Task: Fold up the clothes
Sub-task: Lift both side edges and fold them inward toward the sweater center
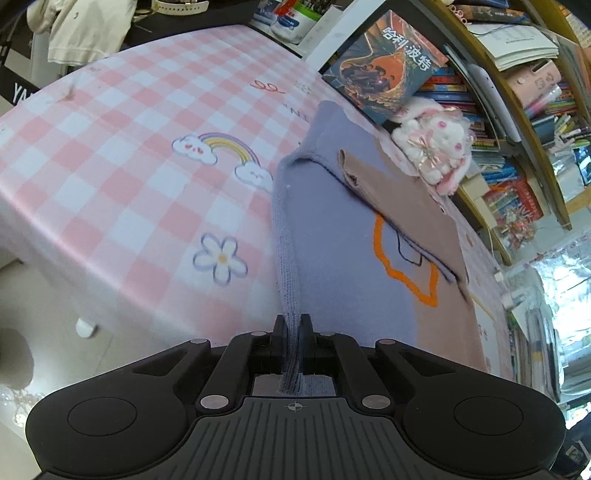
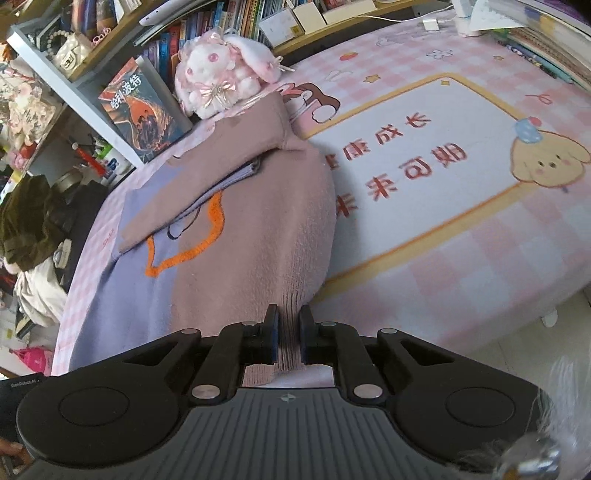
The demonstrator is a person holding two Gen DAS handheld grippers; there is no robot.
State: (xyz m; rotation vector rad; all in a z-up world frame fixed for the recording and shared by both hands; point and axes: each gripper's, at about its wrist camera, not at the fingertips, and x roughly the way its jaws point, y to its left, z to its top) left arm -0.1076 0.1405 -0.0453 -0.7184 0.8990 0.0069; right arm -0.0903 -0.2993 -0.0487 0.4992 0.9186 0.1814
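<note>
A knitted sweater, lavender [image 1: 332, 236] on one half and dusty pink [image 2: 255, 229] on the other with an orange outline on the chest, lies on the pink checked table. Both sleeves are folded across the body. My left gripper [image 1: 293, 321] is shut on the lavender hem corner, which runs up between its fingers. The right gripper [image 2: 289, 314] is shut on the ribbed pink hem corner. Both hold the near edge lifted off the table.
A white and pink plush rabbit [image 2: 218, 77] and a leaning book [image 2: 144, 114] stand just past the sweater's collar, against shelves full of books. The table mat [image 2: 443, 177] spreads right of the sweater, and the checked cloth [image 1: 129, 166] spreads left. Piled clothes [image 1: 77, 26] lie beyond the table's far end.
</note>
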